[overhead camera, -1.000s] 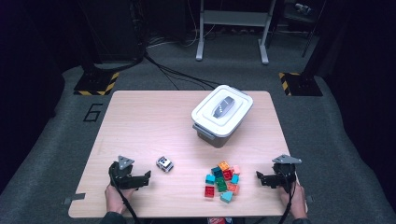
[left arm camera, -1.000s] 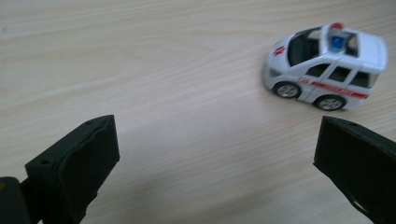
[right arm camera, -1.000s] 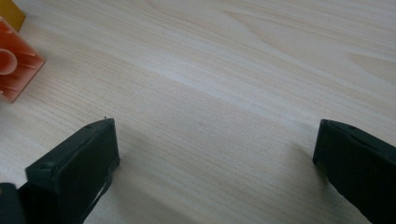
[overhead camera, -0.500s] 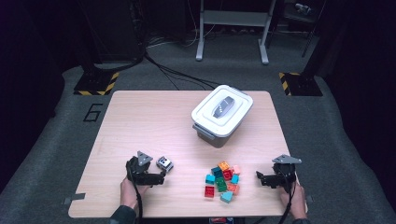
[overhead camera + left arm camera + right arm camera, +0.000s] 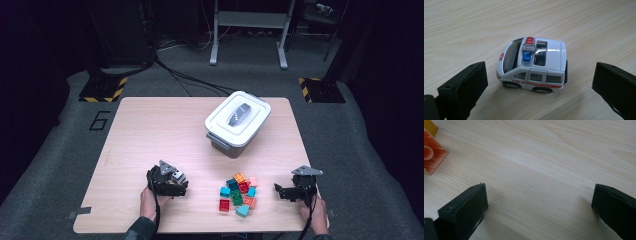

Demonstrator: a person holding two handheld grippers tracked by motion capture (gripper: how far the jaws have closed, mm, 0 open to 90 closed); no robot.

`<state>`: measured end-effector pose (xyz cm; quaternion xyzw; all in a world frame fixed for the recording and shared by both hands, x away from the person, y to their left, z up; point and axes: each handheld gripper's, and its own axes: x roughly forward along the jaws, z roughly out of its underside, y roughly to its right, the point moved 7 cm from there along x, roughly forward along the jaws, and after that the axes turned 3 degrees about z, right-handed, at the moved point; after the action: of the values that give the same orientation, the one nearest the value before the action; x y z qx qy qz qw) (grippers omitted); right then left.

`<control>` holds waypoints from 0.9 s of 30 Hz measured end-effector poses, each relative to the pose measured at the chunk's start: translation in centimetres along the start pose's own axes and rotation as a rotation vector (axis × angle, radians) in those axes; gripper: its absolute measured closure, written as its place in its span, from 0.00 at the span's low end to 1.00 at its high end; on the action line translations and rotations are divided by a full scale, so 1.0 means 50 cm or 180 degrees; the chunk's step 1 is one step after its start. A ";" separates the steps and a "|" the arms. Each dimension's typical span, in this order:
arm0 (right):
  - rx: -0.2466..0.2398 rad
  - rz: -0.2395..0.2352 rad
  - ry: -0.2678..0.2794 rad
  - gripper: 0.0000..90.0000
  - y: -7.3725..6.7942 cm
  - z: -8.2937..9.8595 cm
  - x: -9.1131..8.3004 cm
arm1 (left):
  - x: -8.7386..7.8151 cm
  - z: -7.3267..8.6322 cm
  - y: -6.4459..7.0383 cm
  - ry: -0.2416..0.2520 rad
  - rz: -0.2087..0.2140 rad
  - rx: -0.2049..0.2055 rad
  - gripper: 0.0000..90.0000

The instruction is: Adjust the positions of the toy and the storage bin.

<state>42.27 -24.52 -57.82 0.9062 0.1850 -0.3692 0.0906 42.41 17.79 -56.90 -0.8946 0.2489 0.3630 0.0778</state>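
Table [image 5: 150, 130]: light wood, unchanged since the earlier frames.

Box [image 5: 238, 123]: white, lid on, far-right of centre. Hasn't moved.

Bricks [image 5: 238, 194]: loose coloured pile, near edge, right of centre. Same layout as before. In the right gripper view an orange brick [image 5: 431, 152] sits at the far left, well clear of the jaws.

Left gripper [image 5: 172, 182]: this is the change. A second ago it sat farther left, apart from the van; half a second ago it was just beside it; now it's over the van, near edge, left of centre. Jaws wide open, holding nothing. In the left gripper view [image 5: 539, 85] the two jaws flank the van with a gap on each side, no contact.

Right gripper [image 5: 287, 191]: near-right corner, same spot as in both earlier frames. Jaws wide open, bare wood between them in the right gripper view [image 5: 539, 202]. Grips nothing.

Van [image 5: 532, 66]: white toy ambulance, red stripe, red and blue roof light, on its wheels on the table, side-on between the left jaws. In the high view [image 5: 178, 176] it's partly hidden by the left gripper. Position on the table same as before.
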 end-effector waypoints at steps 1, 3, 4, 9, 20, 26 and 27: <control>0.0006 0.0015 0.0014 0.00 0.000 0.000 0.000 | 0.000 0.002 0.000 -0.0043 0.0010 0.0015 0.00; 0.0006 0.0012 0.0011 0.00 0.000 0.000 0.000 | 0.003 0.000 0.000 0.0007 -0.0015 -0.0025 0.00; 0.0007 0.0007 0.0016 0.00 0.000 0.000 0.001 | 0.003 -0.001 0.000 0.0007 -0.0023 -0.0017 0.00; 0.0009 0.0016 0.0020 0.00 0.000 -0.001 0.000 | 0.011 -0.005 0.002 0.0069 -0.0086 -0.0002 0.05; 0.0000 0.0001 0.0002 0.00 0.000 0.000 0.000 | 0.018 -0.002 0.001 0.0122 -0.0091 -0.0086 0.26; 0.0006 0.0007 0.0017 0.00 0.000 0.000 0.001 | 0.019 -0.003 0.000 0.0145 -0.0093 -0.0097 0.27; 0.0000 0.0001 0.0001 0.00 0.000 0.000 0.000 | 0.019 -0.003 0.000 0.0137 -0.0098 -0.0088 0.27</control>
<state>42.27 -24.52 -57.82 0.9063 0.1849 -0.3690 0.0907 43.06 17.36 -57.43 -0.9069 0.2316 0.3459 0.0657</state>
